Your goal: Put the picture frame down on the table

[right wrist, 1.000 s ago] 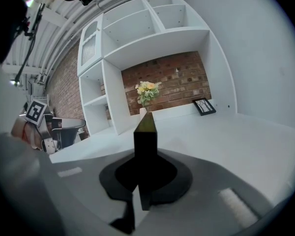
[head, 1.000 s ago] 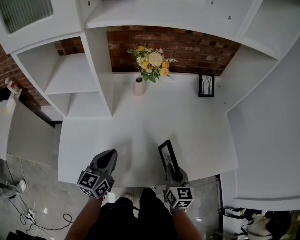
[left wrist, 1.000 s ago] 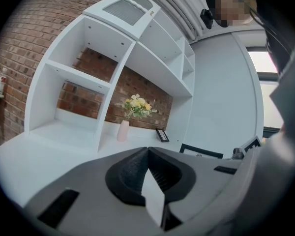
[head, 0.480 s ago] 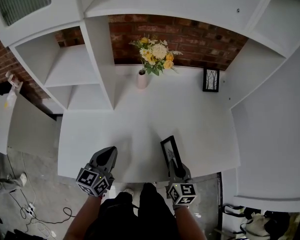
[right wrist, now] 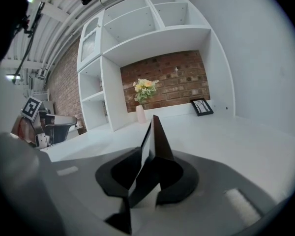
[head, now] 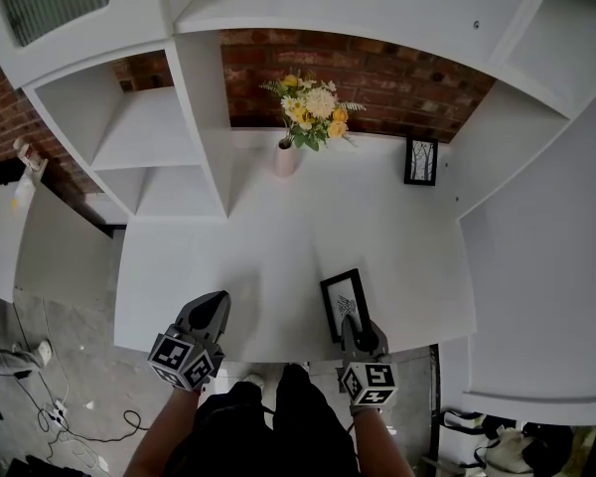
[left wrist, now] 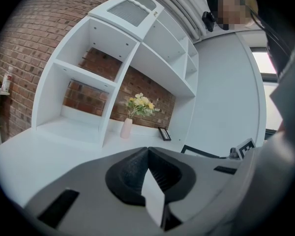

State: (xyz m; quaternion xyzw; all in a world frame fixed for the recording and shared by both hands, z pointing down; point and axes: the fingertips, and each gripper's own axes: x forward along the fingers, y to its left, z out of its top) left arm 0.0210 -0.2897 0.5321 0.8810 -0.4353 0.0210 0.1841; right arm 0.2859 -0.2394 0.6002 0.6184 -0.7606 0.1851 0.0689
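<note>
One picture frame [head: 343,302], held by right claw [head: 351,324], runs lengthwise toward brick wall [head: 397,78].

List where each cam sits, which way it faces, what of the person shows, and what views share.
Head view: on the person's head, looking steeply down at the table; shows forearms, legs, left gripper, right gripper holding the frame.
Left gripper view: on the left gripper, looking along its shut, empty jaws toward the shelves; the person's torso at right.
Right gripper view: on the right gripper, looking along jaws shut on the frame toward the brick wall; left gripper at left.
Shared: all three see the flowers.
</note>
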